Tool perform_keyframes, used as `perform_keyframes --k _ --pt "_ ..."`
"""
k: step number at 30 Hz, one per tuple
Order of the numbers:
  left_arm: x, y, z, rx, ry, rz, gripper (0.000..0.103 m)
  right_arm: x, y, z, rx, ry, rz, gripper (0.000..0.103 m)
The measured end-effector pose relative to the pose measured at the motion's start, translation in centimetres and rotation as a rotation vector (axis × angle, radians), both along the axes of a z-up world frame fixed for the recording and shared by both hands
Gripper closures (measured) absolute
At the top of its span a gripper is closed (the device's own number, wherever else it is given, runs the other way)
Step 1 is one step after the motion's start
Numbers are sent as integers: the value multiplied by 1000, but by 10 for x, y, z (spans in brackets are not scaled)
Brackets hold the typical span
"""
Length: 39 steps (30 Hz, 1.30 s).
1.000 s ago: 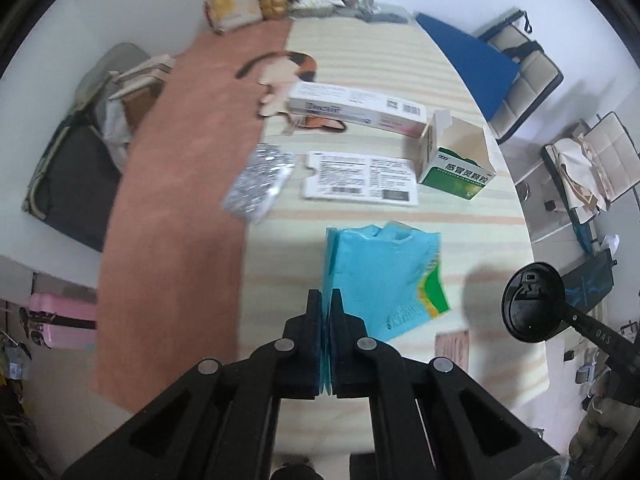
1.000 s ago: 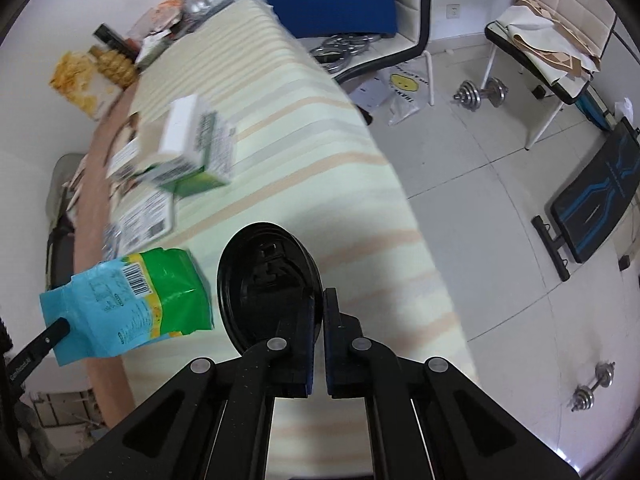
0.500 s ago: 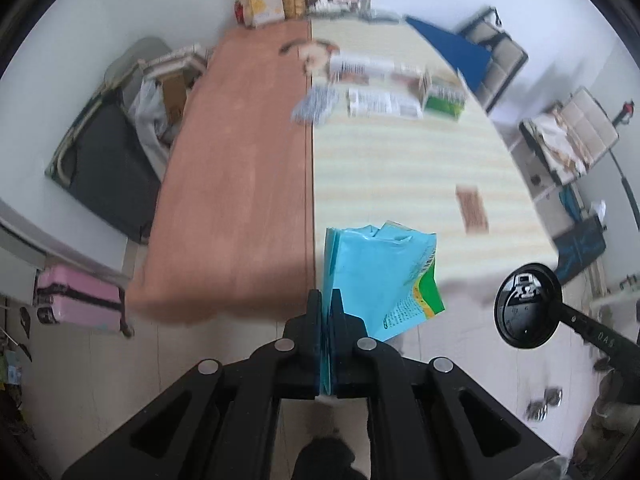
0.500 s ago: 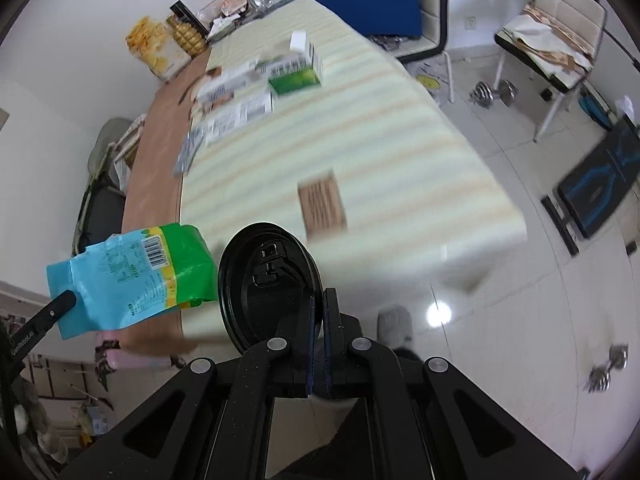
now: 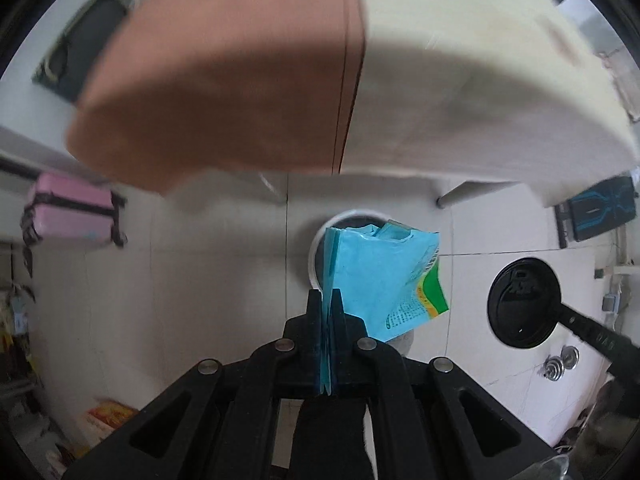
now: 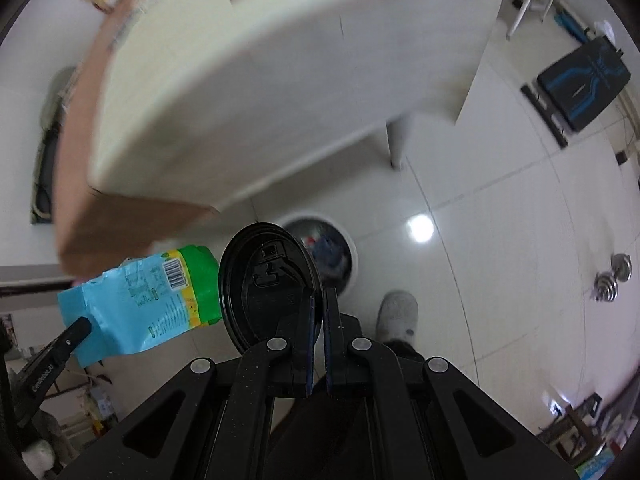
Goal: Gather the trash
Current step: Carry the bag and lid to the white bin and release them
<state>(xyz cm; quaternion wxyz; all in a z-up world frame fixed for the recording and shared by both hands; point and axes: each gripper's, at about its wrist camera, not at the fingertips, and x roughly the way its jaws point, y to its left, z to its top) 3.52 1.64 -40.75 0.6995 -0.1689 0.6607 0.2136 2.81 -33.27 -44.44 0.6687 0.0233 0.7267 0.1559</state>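
Observation:
My left gripper [image 5: 328, 300] is shut on a blue and green snack bag [image 5: 380, 276] and holds it above a round white-rimmed trash bin [image 5: 320, 240] on the floor. The bag also shows in the right wrist view [image 6: 140, 304]. My right gripper [image 6: 319, 300] is shut on a black plastic cup lid [image 6: 264, 280], held above and just left of the same bin [image 6: 340, 240], which has trash inside. The lid also shows in the left wrist view [image 5: 524, 304], to the right of the bin.
The table end, with brown cloth [image 5: 224, 68] and cream cloth [image 5: 480, 80], hangs over the floor just beyond the bin. A table leg [image 6: 396, 144], pink suitcase [image 5: 72, 208], dumbbells [image 6: 612, 276], a black mat [image 6: 584, 80] and a shoe [image 6: 398, 312] are around.
Both grippers have dropped from above the table to below its end, over the floor. The bin has come into view beneath the bag and lid. Both holds are unchanged.

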Motion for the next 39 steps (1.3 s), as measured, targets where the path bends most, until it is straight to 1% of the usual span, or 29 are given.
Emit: perform_keyframes --k 2,3,4,5,6,7,8,9,10,11,12,14,16,17,18,19,20,21,22,24,25,26,27,28,32,36,39 --pt "4 2 -44 -14 27 22 102 -3 3 -40 -18 26 3 99" --pt "4 3 -62 -17 28 26 102 -4 4 -64 -24 44 0 99" --pt "8 5 -89 -23 42 38 102 -4 6 -89 -34 61 -5 99" --pt "10 7 -110 -31 52 46 102 -4 7 -112 -42 76 -12 99" --pt "13 9 -130 -40 61 54 102 -4 7 -131 -44 89 -16 99" --pt "15 11 -143 -43 67 55 102 -4 8 -154 -49 105 -19 99" --pt "18 13 -168 -50 79 54 102 -3 10 -171 -58 113 -18 99" --pt "18 14 -181 -54 86 54 102 -3 13 -192 -65 123 -10 99" --pt "18 16 -198 -61 96 50 100 -4 16 -215 -74 133 -3 99" --pt "19 17 -216 -74 106 44 97 -5 18 -230 -77 139 0 99" --pt "16 17 -227 -88 108 43 94 -6 22 -253 -79 151 10 99" --pt "15 18 -254 -105 129 41 94 -10 28 -284 -91 161 30 99" --pt "11 19 -269 -116 149 39 92 -12 35 -306 -99 169 58 98" --pt "9 18 -277 -118 152 36 88 -16 39 -321 -97 191 79 98" --pt "7 18 -280 -118 152 37 70 -20 42 -329 -96 202 88 96" --pt "6 18 -281 -118 150 42 36 -23 44 -337 -95 212 99 84" --pt "3 18 -281 -120 141 50 21 -26 47 -342 -100 216 112 74" --pt "0 19 -280 -118 134 57 9 -30 50 -346 -113 211 127 53" --pt "-3 20 -278 -117 127 61 9 -33 52 -348 -118 205 140 38" --pt "-6 20 -274 -107 127 63 9 -37 57 -345 -129 190 163 33" --pt "-10 22 -272 -96 124 61 8 -41 59 -342 -146 173 190 22" --pt "-13 24 -270 -91 117 57 8 -41 60 -339 -158 162 203 15" --pt "-13 23 -269 -86 114 54 7 -45 63 -336 -169 146 216 3" --pt "-13 23 -266 -78 106 48 7 -47 64 -331 -181 126 234 1" --pt "-17 20 -245 -26 63 20 7 -46 71 -313 -214 66 274 1" --pt "-20 21 -231 -38 52 20 7 -45 71 -294 -207 39 282 1" --pt "-22 17 -214 -33 45 19 7 -44 74 -274 -197 22 281 1"
